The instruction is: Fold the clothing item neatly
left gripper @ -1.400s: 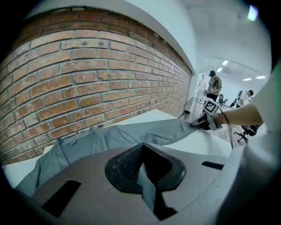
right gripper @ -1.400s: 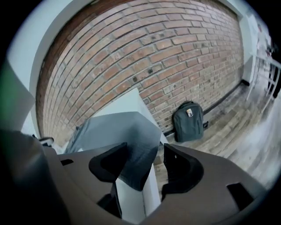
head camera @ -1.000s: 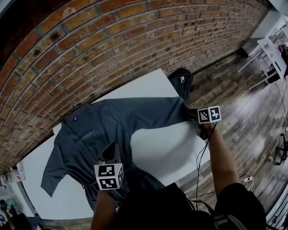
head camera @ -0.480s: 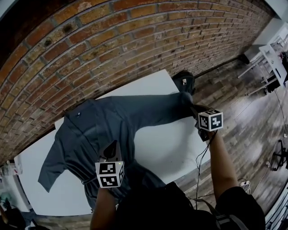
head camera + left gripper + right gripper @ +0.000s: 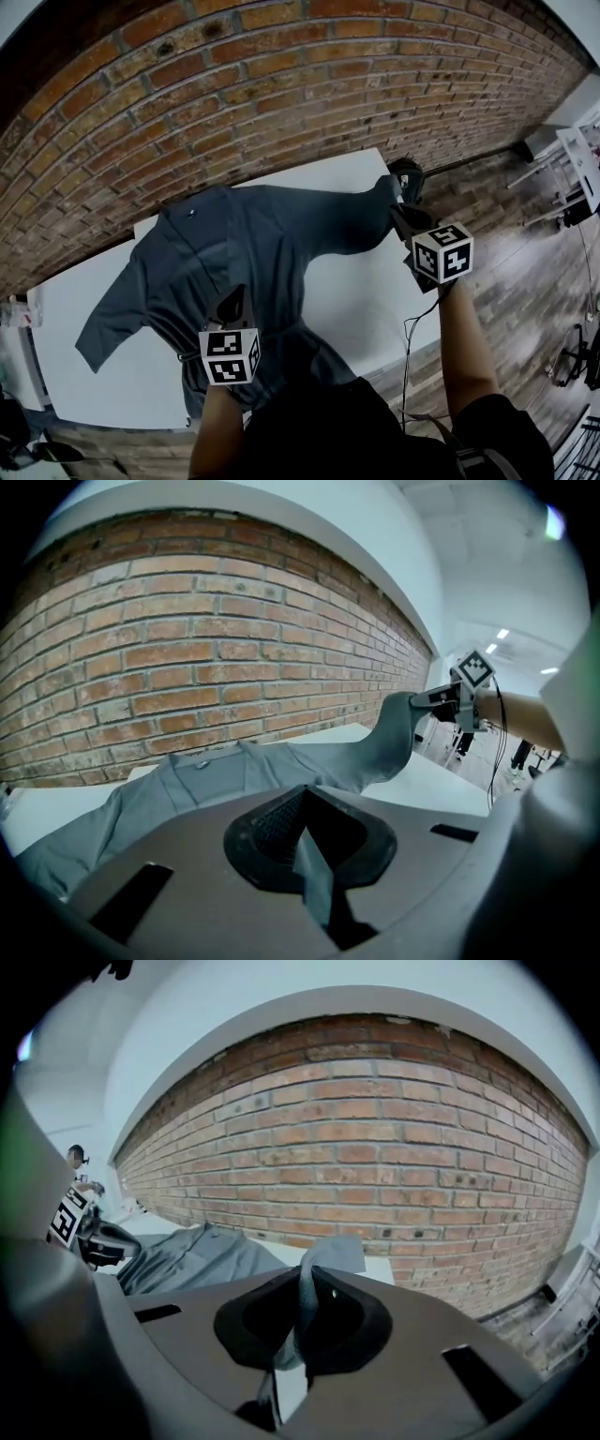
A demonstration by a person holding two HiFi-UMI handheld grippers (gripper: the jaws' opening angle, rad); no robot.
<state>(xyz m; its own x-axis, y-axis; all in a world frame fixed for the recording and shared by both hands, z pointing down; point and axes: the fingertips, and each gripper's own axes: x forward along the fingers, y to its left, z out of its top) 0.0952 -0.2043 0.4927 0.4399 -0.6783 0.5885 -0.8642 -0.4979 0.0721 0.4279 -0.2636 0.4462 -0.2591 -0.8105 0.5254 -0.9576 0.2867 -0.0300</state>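
A grey-blue shirt (image 5: pixel 234 248) lies spread on the white table (image 5: pixel 356 300), collar toward the brick wall. My left gripper (image 5: pixel 230 305) is shut on a fold of the shirt's near side, and the cloth (image 5: pixel 314 864) shows pinched between its jaws (image 5: pixel 305 841). My right gripper (image 5: pixel 398 214) has just been closing on the end of the right sleeve (image 5: pixel 328 1255), and its jaws (image 5: pixel 302 1312) now pinch that cloth. It holds the sleeve (image 5: pixel 398 728) raised off the table, and the sleeve slopes down to the shirt's body (image 5: pixel 202 1255).
A brick wall (image 5: pixel 281 84) runs just behind the table. A dark bag (image 5: pixel 408 176) sits past the table's far right corner, on the wooden floor (image 5: pixel 525 262). White furniture (image 5: pixel 581 155) stands at the far right. The table's right edge is close under my right arm.
My right gripper has risen from the table's right corner with the sleeve end in it, and the sleeve now hangs in the air. My left gripper has shifted slightly, still on the cloth.
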